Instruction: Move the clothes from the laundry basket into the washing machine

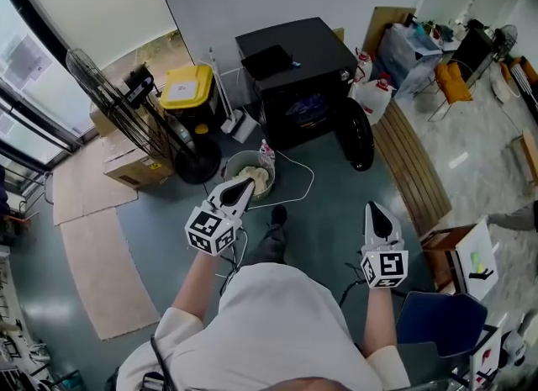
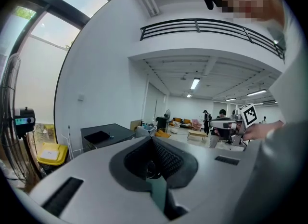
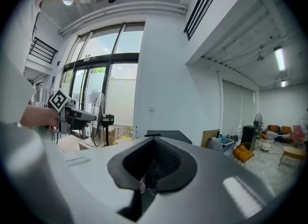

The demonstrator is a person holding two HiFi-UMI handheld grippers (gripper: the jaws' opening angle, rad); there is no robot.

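The left gripper [image 2: 153, 146] has its jaws together, with nothing between them. Beyond it, the black washing machine [image 2: 103, 138] stands against the white wall [image 2: 96, 73], with a yellow bin [image 2: 49, 154] and a fan [image 2: 10, 122] to its left. The right gripper [image 2: 217, 122] hangs at right.

left gripper [image 1: 245, 187], right gripper [image 1: 376, 208], jaws together

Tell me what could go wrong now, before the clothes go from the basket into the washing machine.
A white cable loops on the floor beside the basket; a foot might catch it.
The left tongs look shut near the clothes; unopened, they may only push them.
The washing machine door stands open and could be bumped.
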